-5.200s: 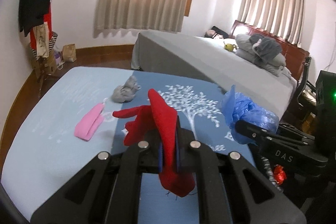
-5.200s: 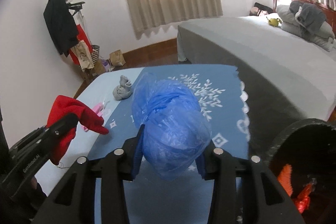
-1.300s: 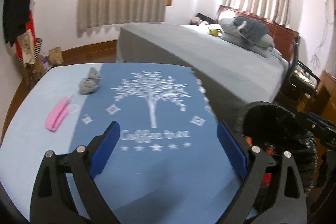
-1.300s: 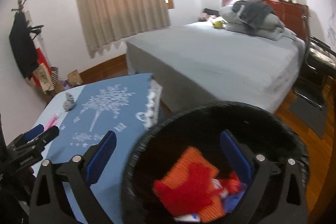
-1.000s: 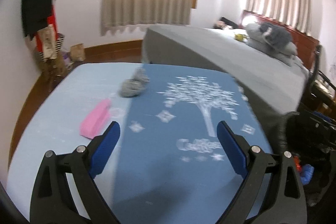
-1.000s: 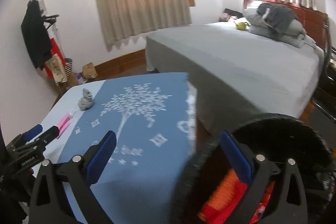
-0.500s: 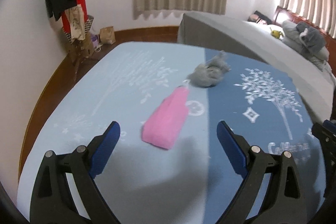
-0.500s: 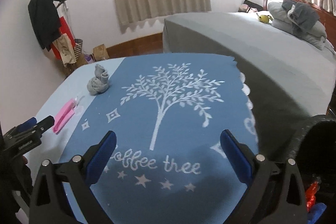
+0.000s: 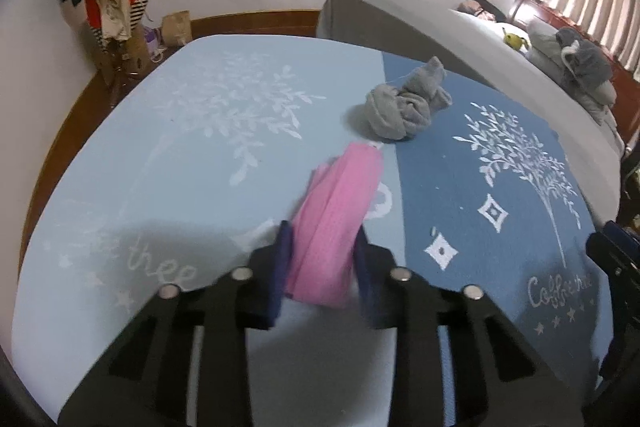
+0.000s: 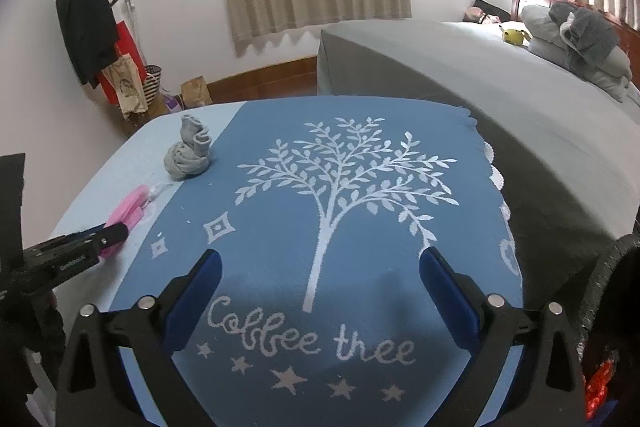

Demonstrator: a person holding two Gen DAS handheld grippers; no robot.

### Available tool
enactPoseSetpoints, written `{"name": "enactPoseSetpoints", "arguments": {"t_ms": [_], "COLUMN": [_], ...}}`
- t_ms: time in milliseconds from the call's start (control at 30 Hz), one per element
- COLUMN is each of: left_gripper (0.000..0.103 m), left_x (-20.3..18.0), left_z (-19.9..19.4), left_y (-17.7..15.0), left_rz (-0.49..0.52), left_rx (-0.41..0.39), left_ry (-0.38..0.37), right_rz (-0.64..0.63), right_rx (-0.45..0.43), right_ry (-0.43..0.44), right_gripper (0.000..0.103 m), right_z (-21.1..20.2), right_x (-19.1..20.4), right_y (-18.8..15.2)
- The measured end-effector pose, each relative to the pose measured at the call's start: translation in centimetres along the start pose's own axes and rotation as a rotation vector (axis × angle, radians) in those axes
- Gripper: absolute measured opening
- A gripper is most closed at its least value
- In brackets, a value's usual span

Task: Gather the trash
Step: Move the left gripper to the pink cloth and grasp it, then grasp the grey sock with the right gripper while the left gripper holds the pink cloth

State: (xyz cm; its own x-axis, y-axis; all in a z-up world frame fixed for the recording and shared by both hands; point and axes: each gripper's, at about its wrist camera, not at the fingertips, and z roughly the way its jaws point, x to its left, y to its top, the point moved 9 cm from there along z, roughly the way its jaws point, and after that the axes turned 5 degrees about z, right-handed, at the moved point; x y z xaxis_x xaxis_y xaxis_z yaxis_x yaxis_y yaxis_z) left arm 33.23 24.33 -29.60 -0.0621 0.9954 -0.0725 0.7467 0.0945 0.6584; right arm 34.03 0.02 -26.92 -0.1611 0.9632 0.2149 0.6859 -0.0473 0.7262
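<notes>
— On the surface point(image 9: 168, 155), near its left half, the left claw point(image 9: 322, 267) is clenched round the near end of the pink cloth point(image 9: 340, 211).
— Soft stuff?
— Looks light and limp; I'd expect the free end to droop, so gripping mid-fold seems wiser.
— And the grey bundle point(image 10: 188, 157)?
— Just beyond it, untouched, equally floppy; pinch its bulk.
— Right claw point(image 10: 320, 291)?
— Spread wide, holding nothing, with the bin point(image 10: 608, 291) at its right.
</notes>
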Motion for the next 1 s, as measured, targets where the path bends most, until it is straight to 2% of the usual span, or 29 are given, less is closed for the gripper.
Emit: {"name": "enactPoseSetpoints", "arguments": {"t_ms": [167, 300, 700, 1000], "left_gripper": [0.014, 0.014, 0.014, 0.014], "left_x": [-0.2, 0.9, 6.6, 9.3], "left_z": [-0.6, -1.2, 1.4, 2.6], "left_y": [0.3, 1.8, 6.2, 7.5], "left_rz": [-0.001, -0.005, -0.079, -0.1], "left_rx": [-0.035, -0.077, -0.084, -0.076], "left_ry": [-0.018, 0.026, 0.103, 0.128], "right_rz": [-0.008, -0.002, -0.062, -0.103], "right_rx": [-0.003, -0.01, -0.007, 0.051], "right_ry": [0.018, 0.045, 0.121, 0.14], "right_gripper": [0.097, 0.097, 0.097, 0.097], "right_z": [0.7, 1.7, 7.3, 11.2], "right_x": [0.9, 2.2, 9.6, 13.7], "right_y": [0.8, 2.1, 7.2, 7.0]}}
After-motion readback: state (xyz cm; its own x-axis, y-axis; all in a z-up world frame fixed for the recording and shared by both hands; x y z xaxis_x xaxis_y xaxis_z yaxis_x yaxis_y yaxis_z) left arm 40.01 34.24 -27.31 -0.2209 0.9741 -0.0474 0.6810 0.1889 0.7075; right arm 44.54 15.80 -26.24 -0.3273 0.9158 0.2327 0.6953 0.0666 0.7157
